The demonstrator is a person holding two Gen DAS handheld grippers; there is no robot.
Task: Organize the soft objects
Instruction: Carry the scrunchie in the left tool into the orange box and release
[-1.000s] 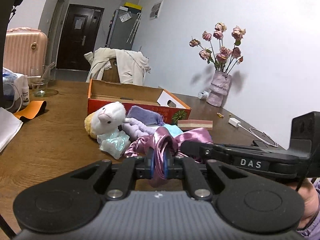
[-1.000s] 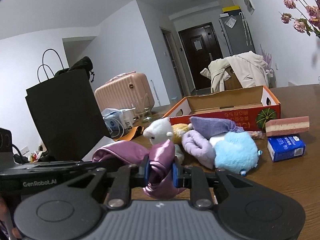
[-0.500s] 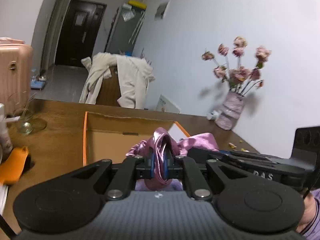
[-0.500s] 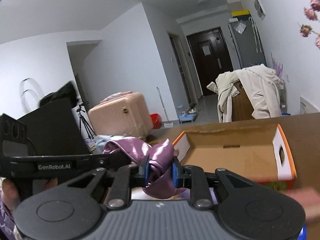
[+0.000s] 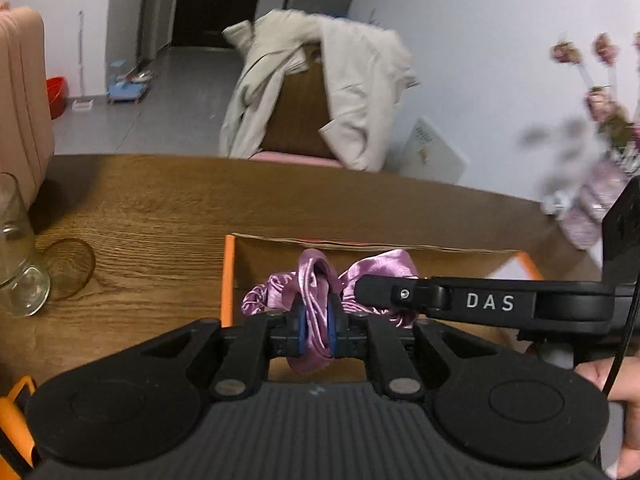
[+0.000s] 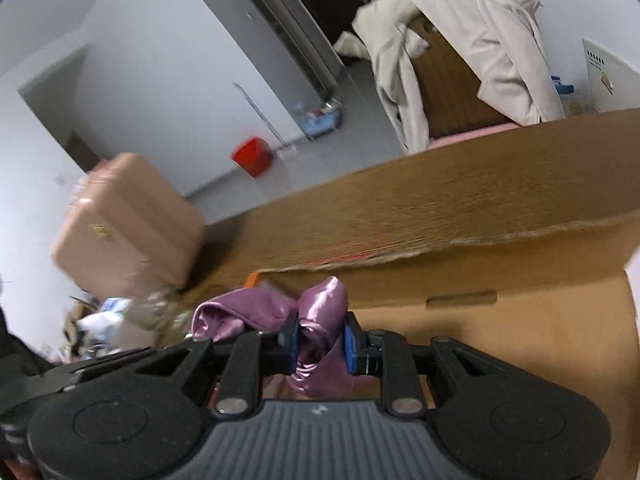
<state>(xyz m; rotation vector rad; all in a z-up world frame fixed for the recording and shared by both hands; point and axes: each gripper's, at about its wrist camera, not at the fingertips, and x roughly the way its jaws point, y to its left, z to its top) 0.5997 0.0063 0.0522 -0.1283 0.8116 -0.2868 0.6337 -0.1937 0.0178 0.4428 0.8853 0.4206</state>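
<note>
Both tongs, left tongs (image 5: 316, 330) and right tongs (image 6: 320, 346), pinching pink satin scrunchie (image 5: 316, 288) above open cardboard box (image 6: 520, 320); release pending.

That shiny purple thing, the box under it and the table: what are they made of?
Purple cloth: looks like satin, glossy and gathered into soft folds; silk or synthetic, I cannot tell.
Box: corrugated cardboard by the look, matte brown inside with a ragged torn edge and orange outer print.
Table: wood or wood-look laminate, brown with clear grain lines and a dull sheen.
</note>
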